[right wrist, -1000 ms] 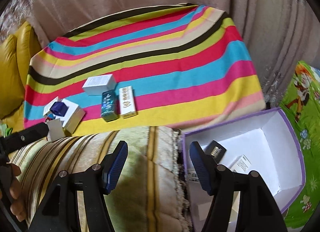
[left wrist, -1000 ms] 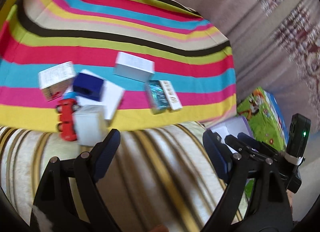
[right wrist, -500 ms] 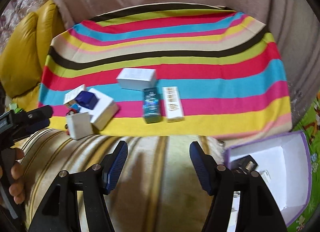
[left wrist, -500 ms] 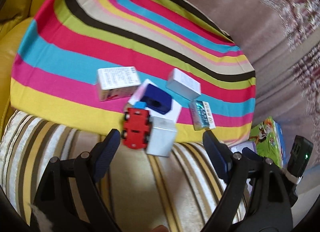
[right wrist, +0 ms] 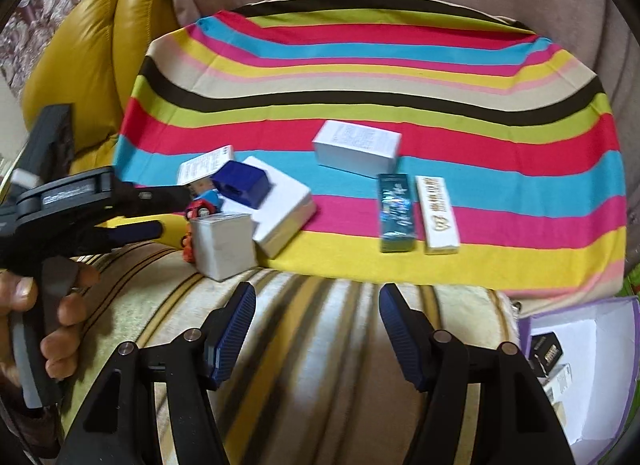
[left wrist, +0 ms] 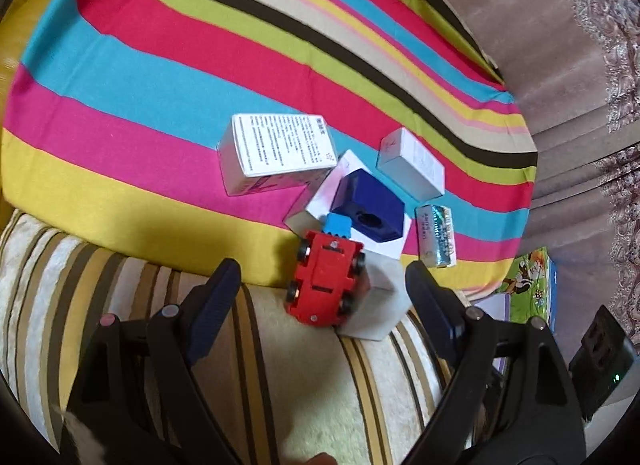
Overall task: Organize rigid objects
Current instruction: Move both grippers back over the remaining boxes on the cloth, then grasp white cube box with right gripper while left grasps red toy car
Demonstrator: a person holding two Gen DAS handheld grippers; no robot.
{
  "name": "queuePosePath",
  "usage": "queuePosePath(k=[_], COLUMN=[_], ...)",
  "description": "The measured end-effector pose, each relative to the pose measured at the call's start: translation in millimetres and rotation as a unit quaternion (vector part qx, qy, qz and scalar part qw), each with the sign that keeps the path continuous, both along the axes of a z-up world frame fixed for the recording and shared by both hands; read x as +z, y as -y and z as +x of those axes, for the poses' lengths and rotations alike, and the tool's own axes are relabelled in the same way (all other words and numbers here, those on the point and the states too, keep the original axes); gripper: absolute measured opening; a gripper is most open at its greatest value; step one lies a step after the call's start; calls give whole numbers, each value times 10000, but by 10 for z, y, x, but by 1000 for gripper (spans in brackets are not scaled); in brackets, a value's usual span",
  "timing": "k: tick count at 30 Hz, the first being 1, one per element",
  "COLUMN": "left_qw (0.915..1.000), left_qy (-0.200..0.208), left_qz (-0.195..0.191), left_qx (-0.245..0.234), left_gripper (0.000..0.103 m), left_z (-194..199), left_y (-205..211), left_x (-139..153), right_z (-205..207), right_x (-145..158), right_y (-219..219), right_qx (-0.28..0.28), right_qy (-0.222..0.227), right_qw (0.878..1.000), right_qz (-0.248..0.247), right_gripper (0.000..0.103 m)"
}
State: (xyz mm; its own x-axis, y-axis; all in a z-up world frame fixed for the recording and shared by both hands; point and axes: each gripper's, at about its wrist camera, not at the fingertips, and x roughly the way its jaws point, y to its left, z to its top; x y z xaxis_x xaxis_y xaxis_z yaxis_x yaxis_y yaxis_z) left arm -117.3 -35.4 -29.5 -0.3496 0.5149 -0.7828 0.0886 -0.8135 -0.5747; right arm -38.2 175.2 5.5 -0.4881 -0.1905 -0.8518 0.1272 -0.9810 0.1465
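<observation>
Low in the left wrist frame, the left gripper (left wrist: pixel 322 289) stands open and empty, and the red toy car (left wrist: pixel 326 285) now lies just past its tips at centre, where a second ago it sat at far left. Beside it, touching, is the grey cube box (left wrist: pixel 380 305). Beyond lie the navy block (left wrist: pixel 366 207) on a flat white box (left wrist: pixel 320 197) and the printed box (left wrist: pixel 280 149) on the striped blanket (left wrist: pixel 160 85). From the right wrist, the right gripper (right wrist: pixel 318 325) is likewise open and empty; the purple-edged bin (right wrist: pixel 592 365) has slid to the lower right corner.
</observation>
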Motion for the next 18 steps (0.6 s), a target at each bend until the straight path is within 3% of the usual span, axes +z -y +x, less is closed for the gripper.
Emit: queuePosePath(k=[10,18], left_qw=[9994,9983], left_qy=[223,358], left_qz=[146,414], left_qx=[-217,-212], left_gripper=[80,62], left_z=[-121,-138], left_y=[-12,42], left_x=[-135,-211], right_z=[-98,-153], right_x=[-81,-137], right_y=[248,345], right_qx=[381,626], right_qy=[122,255], right_qw=[9991,9973], right_qz=[-171,-271], right_gripper=[65,65])
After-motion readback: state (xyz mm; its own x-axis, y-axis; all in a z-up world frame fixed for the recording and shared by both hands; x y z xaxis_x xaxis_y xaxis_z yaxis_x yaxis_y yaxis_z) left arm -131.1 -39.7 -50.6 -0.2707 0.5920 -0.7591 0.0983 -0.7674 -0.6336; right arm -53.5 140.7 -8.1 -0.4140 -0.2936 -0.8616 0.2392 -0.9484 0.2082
